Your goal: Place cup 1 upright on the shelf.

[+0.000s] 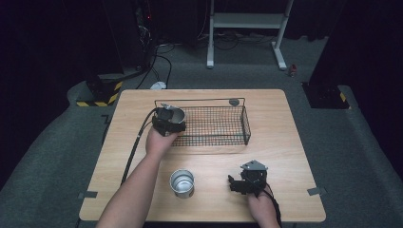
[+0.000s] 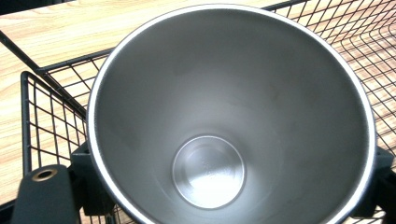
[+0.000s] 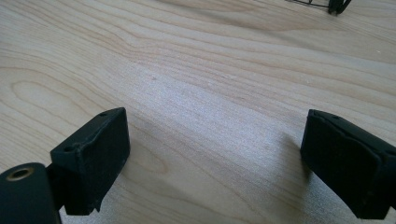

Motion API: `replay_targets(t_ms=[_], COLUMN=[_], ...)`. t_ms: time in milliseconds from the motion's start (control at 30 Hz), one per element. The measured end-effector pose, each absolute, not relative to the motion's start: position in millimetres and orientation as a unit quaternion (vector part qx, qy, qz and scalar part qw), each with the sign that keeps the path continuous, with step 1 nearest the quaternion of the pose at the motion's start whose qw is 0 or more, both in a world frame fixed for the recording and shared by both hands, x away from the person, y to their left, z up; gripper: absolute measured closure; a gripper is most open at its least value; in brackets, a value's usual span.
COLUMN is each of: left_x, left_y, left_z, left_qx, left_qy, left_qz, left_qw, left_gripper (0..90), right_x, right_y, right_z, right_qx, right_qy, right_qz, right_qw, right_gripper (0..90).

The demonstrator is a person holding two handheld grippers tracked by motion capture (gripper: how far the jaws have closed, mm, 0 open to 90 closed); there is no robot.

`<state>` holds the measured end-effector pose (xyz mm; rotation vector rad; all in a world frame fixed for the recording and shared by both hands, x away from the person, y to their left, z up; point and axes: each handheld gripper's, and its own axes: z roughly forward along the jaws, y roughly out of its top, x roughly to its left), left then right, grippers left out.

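Nearest, lower right of the high view: right gripper (image 1: 234, 184) rests low over the bare table (image 1: 285, 142), hand behind it at the frame's bottom edge. In the right gripper view its jaws stand wide apart with only wood grain between them; it holds nothing.

Lower centre: a second steel cup (image 1: 182, 183) stands upright on the table, apart from both grippers.

Mid frame, left of centre: the left forearm runs up from the bottom edge to the left gripper (image 1: 167, 121), which is clamped on a steel cup (image 2: 224, 121), jaws part-closed on its outer wall. The left gripper view looks straight down into the cup's mouth, pads (image 2: 86, 182) at either side of the rim. The cup sits at the left end of the wire basket (image 1: 244, 124), over or just inside its near-left corner; whether its base touches the mesh cannot be told.

Risks, as judged: the smooth tapered wall may slip through the pads if the grip loosens early; the base may catch the basket's rim wire and tip on release.

Far: basket's back rail, then floor.
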<state>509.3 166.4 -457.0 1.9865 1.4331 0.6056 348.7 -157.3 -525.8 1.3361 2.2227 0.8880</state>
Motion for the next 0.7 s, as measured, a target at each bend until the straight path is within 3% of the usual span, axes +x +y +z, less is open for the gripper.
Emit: replay_targets(t_ms=[200, 400, 700], left_x=[508.8, 508.6, 504.8], left_y=[164.6, 164.4, 165.8], left_z=[-458.5, -459.8, -459.4], left_qx=[0.750, 0.751, 0.747], left_qy=[0.540, 0.541, 0.539], left_qz=[0.234, 0.234, 0.232], left_qw=[0.301, 0.299, 0.312], left_gripper=[14.5, 6.2, 0.7], right_x=[348.7, 348.7, 348.7], right_y=[-157.2, -157.2, -157.2], right_z=[-525.8, -525.8, -525.8], right_qx=[0.478, 0.479, 0.479], right_qy=[0.794, 0.794, 0.794], right_qz=[0.318, 0.318, 0.318], right_qw=[0.199, 0.199, 0.199], right_gripper=[8.0, 8.1, 8.0])
